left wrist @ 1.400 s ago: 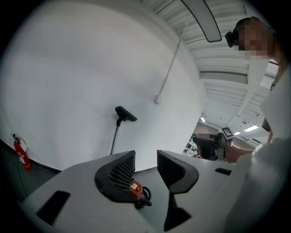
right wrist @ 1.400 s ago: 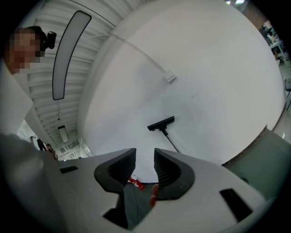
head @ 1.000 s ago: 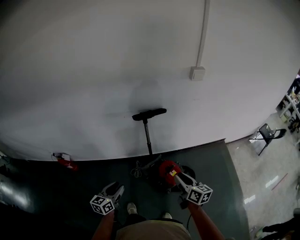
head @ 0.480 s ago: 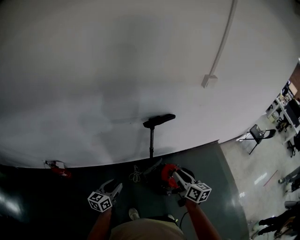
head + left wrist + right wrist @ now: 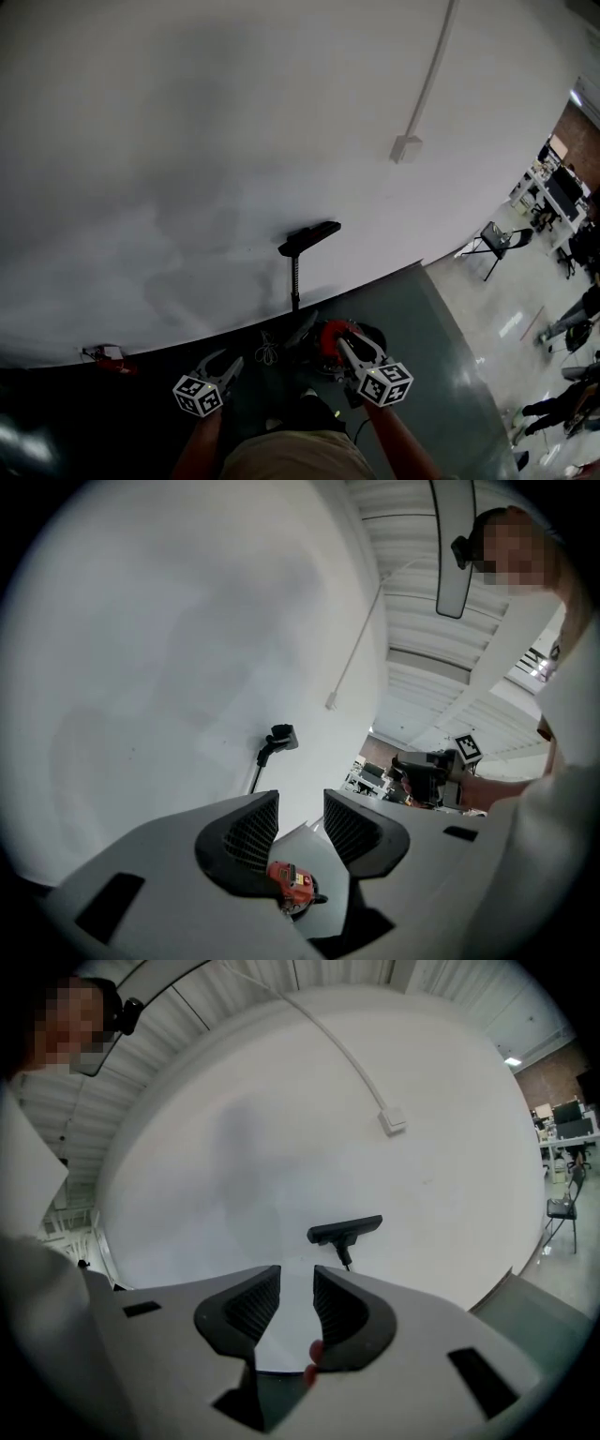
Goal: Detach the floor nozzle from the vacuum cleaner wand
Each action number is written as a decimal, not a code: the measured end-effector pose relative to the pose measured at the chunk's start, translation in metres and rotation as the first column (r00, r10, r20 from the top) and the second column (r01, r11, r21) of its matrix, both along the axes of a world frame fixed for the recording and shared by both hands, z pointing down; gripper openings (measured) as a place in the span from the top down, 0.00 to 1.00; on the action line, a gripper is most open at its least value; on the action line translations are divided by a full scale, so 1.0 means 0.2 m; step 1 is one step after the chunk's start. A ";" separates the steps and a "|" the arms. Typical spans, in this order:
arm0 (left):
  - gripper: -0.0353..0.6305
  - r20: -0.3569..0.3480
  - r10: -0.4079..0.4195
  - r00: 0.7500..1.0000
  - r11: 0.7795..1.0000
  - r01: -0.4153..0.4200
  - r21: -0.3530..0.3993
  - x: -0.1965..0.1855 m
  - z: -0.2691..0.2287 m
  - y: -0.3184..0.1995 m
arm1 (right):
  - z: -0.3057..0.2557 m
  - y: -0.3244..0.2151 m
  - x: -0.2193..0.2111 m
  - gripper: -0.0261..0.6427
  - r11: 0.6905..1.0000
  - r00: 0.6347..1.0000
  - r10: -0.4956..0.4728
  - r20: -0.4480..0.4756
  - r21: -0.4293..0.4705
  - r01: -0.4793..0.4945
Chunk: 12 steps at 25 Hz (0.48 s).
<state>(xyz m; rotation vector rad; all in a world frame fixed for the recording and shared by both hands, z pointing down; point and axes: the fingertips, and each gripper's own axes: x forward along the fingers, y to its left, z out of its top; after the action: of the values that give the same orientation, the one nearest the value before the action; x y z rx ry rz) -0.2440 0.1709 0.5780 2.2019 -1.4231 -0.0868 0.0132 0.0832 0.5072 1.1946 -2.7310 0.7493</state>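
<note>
I've got the black bar-shaped floor nozzle (image 5: 309, 237) at the top of the thin black vacuum wand (image 5: 294, 281), which stands upright vs the plain white wall (image 5: 187, 141). The nozzle looks joined to the wand and is well apart from both grippers. The wand's foot drops to the dark green floor (image 5: 431, 375) just beside the round red vacuum body (image 5: 330, 339). The left gripper (image 5: 225, 364) is low on the left, jaws nearly together w/ a slim gap and nothing btwn them. The right gripper (image 5: 345, 347) overlaps the red body in head view; can't tell if they touch. Its jaws are drawn right in, also empty. The nozzle shows straight ahead past the right jaws.
</note>
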 end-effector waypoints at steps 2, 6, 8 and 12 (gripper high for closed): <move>0.71 -0.002 0.021 1.000 1.000 -0.021 -0.002 0.01 0.00 -0.04 | -0.01 -0.03 0.02 0.79 1.000 1.000 0.023 0.004 -0.006 -0.023; 0.71 -0.006 0.042 0.999 0.999 -0.042 -0.001 0.01 -0.02 -0.09 | 0.01 -0.10 0.06 0.79 0.998 0.998 0.057 -0.006 -0.014 -0.057; 0.71 -0.008 0.037 0.999 0.999 -0.037 -0.005 -0.01 -0.02 -0.13 | 0.02 -0.15 0.07 0.79 0.997 0.997 0.077 0.007 -0.032 -0.077; 0.71 0.007 0.030 1.000 0.999 -0.030 -0.013 -0.04 -0.02 -0.22 | 0.02 -0.23 0.05 0.79 0.997 0.997 0.069 0.026 -0.024 -0.068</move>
<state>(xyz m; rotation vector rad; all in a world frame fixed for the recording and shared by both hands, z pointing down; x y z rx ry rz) -0.2519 0.1274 0.5741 2.2151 -1.3901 -0.0588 0.0222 0.0367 0.5109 1.2882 -2.7072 0.8075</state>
